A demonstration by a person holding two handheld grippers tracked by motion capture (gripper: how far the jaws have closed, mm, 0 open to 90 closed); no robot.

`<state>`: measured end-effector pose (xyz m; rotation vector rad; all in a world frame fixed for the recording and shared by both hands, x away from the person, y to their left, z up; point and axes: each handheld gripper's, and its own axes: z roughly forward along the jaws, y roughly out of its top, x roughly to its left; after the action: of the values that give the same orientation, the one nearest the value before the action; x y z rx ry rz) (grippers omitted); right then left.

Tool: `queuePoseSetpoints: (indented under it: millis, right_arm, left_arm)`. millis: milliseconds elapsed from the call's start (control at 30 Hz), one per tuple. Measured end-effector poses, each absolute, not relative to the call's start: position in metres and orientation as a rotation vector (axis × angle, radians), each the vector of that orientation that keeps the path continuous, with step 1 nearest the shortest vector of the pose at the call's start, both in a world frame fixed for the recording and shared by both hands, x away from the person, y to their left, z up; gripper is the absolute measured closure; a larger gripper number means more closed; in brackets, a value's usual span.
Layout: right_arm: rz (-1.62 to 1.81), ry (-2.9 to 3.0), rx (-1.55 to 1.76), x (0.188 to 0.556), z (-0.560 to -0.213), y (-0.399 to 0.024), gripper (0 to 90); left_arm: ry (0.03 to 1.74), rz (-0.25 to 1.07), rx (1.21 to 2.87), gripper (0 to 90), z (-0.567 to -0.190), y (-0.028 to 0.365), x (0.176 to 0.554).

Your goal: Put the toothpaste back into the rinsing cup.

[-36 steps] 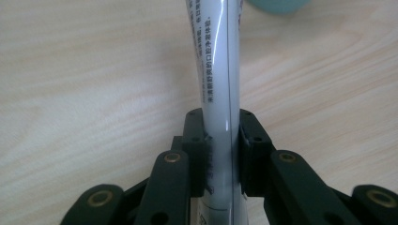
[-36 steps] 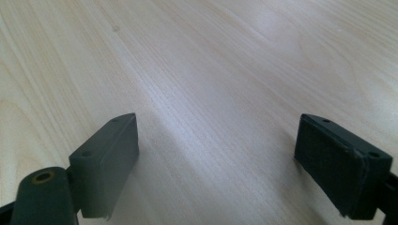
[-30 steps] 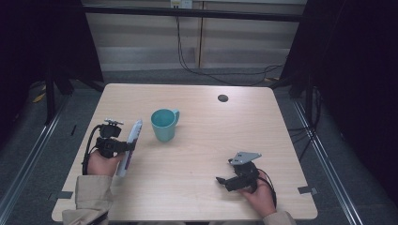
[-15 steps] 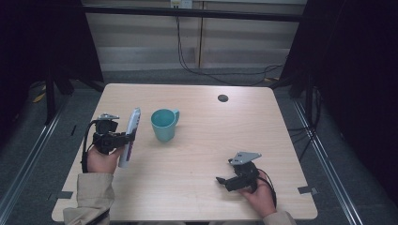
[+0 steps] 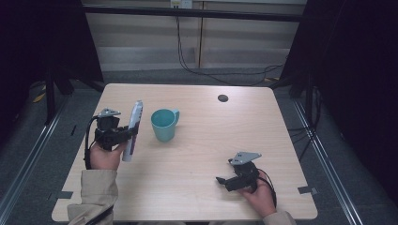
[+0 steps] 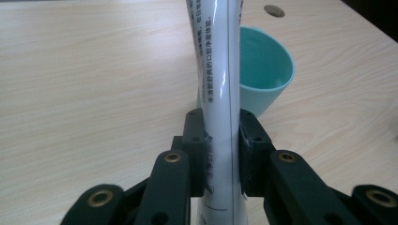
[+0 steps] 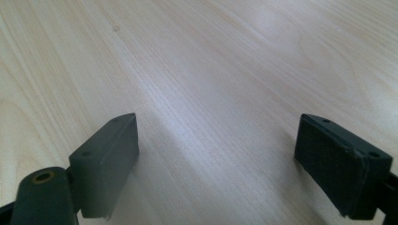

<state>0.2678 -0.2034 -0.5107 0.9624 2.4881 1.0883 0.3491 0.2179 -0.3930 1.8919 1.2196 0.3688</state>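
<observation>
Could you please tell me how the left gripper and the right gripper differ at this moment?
The left gripper is shut on a white tube, while the right gripper stands open with nothing between its jaws. The left gripper is raised beside the teal cup; the right gripper sits low over bare table, apart from it. Both are black and hand-held.

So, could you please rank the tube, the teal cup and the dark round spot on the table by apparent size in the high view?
1. tube, longest, though raised toward the camera
2. teal cup, bulkier, so close to the tube
3. dark round spot, clearly smallest
</observation>
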Motion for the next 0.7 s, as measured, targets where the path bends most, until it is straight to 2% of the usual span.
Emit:
queuePoseSetpoints:
  millis: [700]
  right_arm:
    - [1.087, 2.488, 0.961, 0.268, -0.511, -0.203, 13.4]
  left_arm:
    - [1.157, 0.445, 1.815, 76.8, -0.374, 0.206, 0.354]
